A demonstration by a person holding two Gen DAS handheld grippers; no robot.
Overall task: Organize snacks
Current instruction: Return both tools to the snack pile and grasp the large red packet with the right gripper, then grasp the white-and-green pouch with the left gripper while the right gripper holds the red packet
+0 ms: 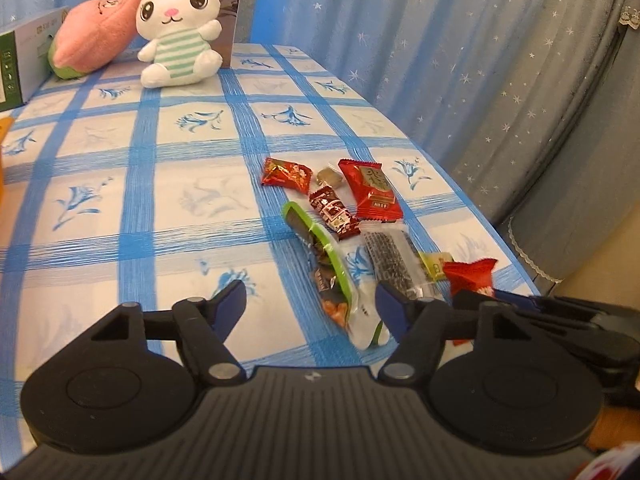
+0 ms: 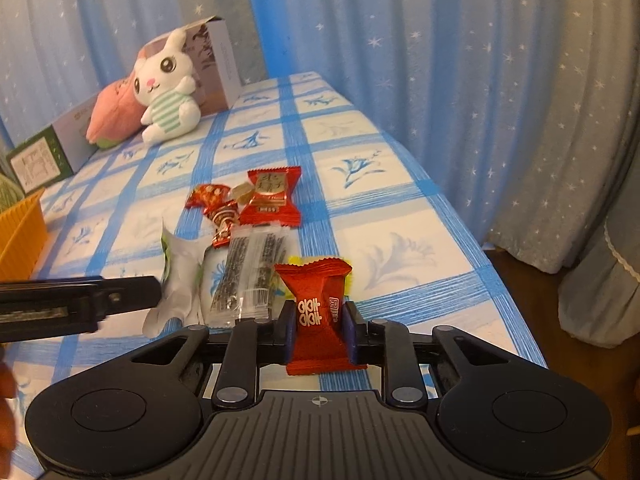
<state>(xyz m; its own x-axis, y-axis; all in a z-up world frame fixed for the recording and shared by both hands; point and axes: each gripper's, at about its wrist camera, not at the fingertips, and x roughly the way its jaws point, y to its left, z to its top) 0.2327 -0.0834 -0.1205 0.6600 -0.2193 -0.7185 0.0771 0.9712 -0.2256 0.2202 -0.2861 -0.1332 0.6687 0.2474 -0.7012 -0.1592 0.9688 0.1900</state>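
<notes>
The right gripper (image 2: pixel 319 330) is clamped on a red snack packet with gold characters (image 2: pixel 316 312); its two blue pads press on the packet's sides, and the packet stands upright between them, over the near part of the table. Just behind this packet, a yellow wrapper (image 2: pixel 298 261) peeks out.

The left gripper (image 1: pixel 311 307) has its jaws apart. Between its fingers, and not pressed by them, lies the near end of a long green-edged snack bag (image 1: pixel 324 264), flat on the blue-checked tablecloth (image 1: pixel 160 200). The right finger is beside a clear packet of dark seed bars (image 1: pixel 390 258), but whether it touches the packet cannot be told.

A little farther, a small group of snacks lies close together: a brown and red candy (image 1: pixel 334 212), a flat red packet with a gold label (image 1: pixel 370 190), a shiny red wrapper (image 1: pixel 286 175) and a small brownish candy (image 1: pixel 330 177) between them.

At the left edge of the right wrist view, the corner of an orange basket (image 2: pixel 20 228) shows, well apart from the snacks.

At the far end of the table, a white plush rabbit in a striped shirt (image 1: pixel 180 28) sits against a pink plush (image 1: pixel 96 36), with an open carton (image 1: pixel 230 4) behind and a green and white box (image 1: pixel 24 60) to the left. A blue curtain with stars (image 1: pixel 440 40) hangs behind.
</notes>
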